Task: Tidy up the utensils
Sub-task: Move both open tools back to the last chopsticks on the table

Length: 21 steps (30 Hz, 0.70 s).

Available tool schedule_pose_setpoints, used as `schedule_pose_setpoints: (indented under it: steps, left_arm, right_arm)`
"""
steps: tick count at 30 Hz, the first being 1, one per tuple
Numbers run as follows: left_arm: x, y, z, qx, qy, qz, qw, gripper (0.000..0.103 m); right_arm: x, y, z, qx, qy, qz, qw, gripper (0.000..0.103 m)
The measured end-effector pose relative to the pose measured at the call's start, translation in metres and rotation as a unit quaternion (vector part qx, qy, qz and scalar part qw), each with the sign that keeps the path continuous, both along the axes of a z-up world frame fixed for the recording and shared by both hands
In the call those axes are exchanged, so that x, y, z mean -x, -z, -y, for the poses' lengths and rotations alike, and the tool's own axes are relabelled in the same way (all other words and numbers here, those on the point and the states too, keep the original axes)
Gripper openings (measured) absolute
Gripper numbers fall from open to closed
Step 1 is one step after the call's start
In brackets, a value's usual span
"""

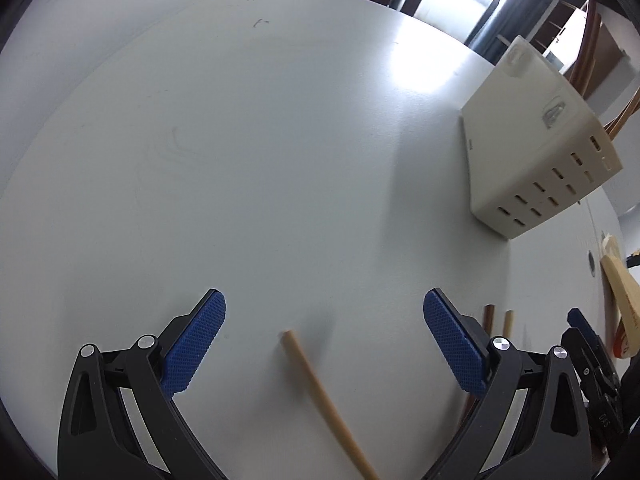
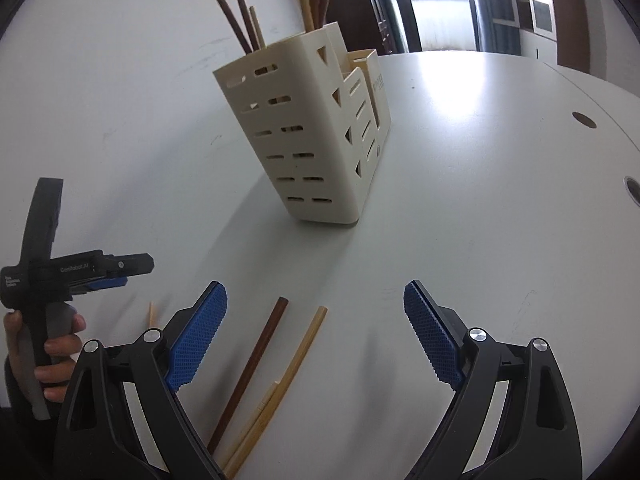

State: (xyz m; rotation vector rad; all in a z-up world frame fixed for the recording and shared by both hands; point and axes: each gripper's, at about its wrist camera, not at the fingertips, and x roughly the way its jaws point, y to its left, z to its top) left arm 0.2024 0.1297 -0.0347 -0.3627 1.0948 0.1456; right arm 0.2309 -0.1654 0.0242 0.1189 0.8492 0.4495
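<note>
A cream slotted utensil holder stands on the white table, with several dark and light chopsticks upright in it. It also shows in the left wrist view. My left gripper is open above a light chopstick lying between its fingers. My right gripper is open over a dark chopstick and light chopsticks lying on the table. The left gripper also shows in the right wrist view, held by a hand.
Two chopstick ends lie right of my left gripper. A light wooden utensil lies at the far right. The table has round cable holes near its right edge. A wall stands behind the table.
</note>
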Motion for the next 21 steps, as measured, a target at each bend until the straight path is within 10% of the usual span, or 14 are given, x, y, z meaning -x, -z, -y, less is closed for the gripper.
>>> schedule_pose_setpoints:
  steps: [7,10,15,21]
  left_arm:
    - [0.011,0.025,0.012,0.005,0.018,-0.083,0.9964,0.088]
    - [0.006,0.03,0.012,0.008,0.018,-0.096,0.9952,0.077]
    - [0.0,0.034,0.007,-0.01,0.002,-0.103,0.9946,0.075]
    - [0.006,0.032,0.008,-0.022,0.013,-0.098,0.9949,0.037]
  right_arm:
    - [0.011,0.028,-0.024,0.062,-0.029,-0.005,0.998,0.089]
    - [0.008,0.038,-0.029,0.077,-0.031,-0.017,0.996,0.062]
    - [0.002,0.053,-0.03,0.083,-0.03,-0.038,0.995,0.046]
    - [-0.005,0.062,-0.031,0.084,-0.033,-0.03,0.995,0.013]
